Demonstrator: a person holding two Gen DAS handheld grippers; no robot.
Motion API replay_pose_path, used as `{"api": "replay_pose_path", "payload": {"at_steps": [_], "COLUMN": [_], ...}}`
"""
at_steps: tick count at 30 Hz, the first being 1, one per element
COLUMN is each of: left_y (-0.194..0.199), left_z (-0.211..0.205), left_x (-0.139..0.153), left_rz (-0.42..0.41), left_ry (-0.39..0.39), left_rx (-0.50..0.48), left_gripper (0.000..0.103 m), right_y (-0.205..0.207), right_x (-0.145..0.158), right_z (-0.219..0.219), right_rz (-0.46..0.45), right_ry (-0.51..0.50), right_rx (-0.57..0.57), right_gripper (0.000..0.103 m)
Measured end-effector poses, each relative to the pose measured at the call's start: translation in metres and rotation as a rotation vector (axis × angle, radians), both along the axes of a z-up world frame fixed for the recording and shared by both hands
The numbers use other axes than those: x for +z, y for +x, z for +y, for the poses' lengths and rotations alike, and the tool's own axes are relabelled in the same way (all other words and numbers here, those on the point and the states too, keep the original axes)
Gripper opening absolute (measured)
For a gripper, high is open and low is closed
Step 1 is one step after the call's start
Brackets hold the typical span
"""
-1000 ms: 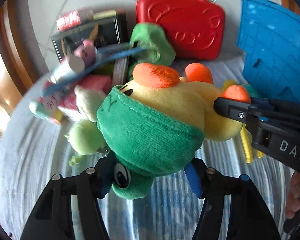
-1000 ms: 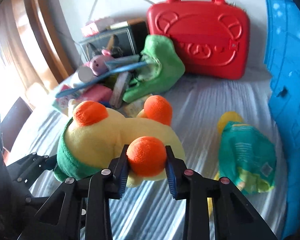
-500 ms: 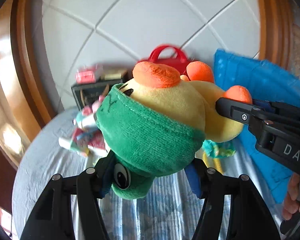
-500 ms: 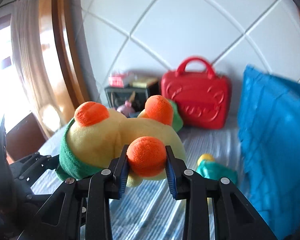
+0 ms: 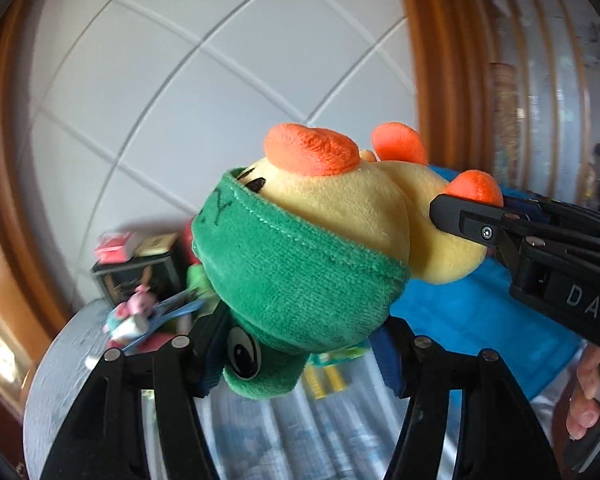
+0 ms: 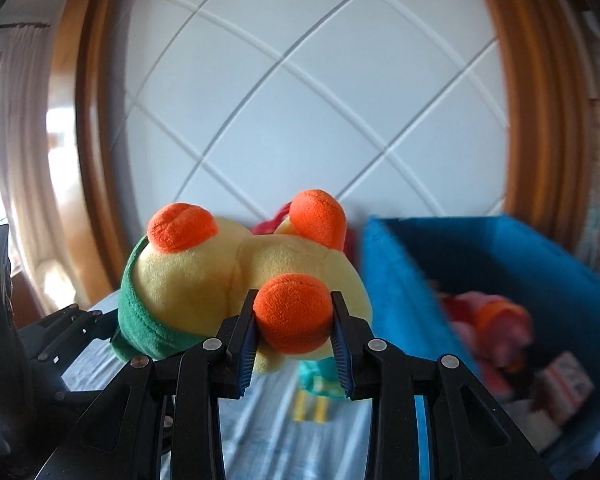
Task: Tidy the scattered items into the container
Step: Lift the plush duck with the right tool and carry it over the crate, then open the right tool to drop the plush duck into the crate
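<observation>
- While both claws share one load, the yellow plush toy with orange feet and a green knitted hood (image 5: 324, 240) hangs in the air, clear of the striped grey-blue bed cover (image 6: 268, 432) below it.
- The left claw (image 5: 300, 356) is closed on the toy's green hooded head, its blue-padded fingers (image 5: 386, 360) pressed in from both sides; a sewn black eye shows just between them.
- The right claw (image 6: 294, 344) is nearly closed, pinching one round orange foot (image 6: 292, 312) of the same toy between its two ribbed blue pads.
- In the left wrist view the right claw reaches in from the right edge, touching the toy's rear end.
- The blue fabric storage box (image 6: 400, 280) stands open just to the right of the toy; blurred pink and orange soft things (image 6: 496, 328) lie inside it.
- A teal packet with yellow ends (image 6: 316, 388) lies on the bed cover under the toy.
- A pile of small toys (image 5: 144, 316) sits near the white quilted headboard (image 5: 180, 80), beside a dark box (image 5: 136, 276).
</observation>
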State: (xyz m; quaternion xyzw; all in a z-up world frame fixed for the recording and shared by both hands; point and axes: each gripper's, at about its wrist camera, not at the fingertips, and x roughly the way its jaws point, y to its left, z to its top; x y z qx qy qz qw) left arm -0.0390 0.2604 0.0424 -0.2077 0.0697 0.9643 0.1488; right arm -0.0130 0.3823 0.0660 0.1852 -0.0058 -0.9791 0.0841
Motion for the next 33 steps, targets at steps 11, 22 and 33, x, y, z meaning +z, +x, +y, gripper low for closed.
{"api": "replay_pose_path", "payload": {"at_steps": [11, 22, 33], "left_y": [0.020, -0.006, -0.006], "left_z": [0.197, 0.359, 0.408], "left_x": [0.016, -0.030, -0.051], "left_rz": [-0.035, -0.283, -0.406], "left_ry": [-0.007, -0.069, -0.124], "left_rx": [-0.130, -0.056, -0.027], "left_gripper": [0.061, 0.062, 0.078], "right_y": [0.046, 0.004, -0.018], "right_x": [0.019, -0.025, -0.063], "right_z": [0.176, 0.337, 0.394], "right_rz": [0.008, -0.173, -0.308], "right_ry": [0.052, 0.060, 0.037], "right_rx": [-0.162, -0.102, -0.124], "right_gripper": [0.032, 0.032, 0.032]}}
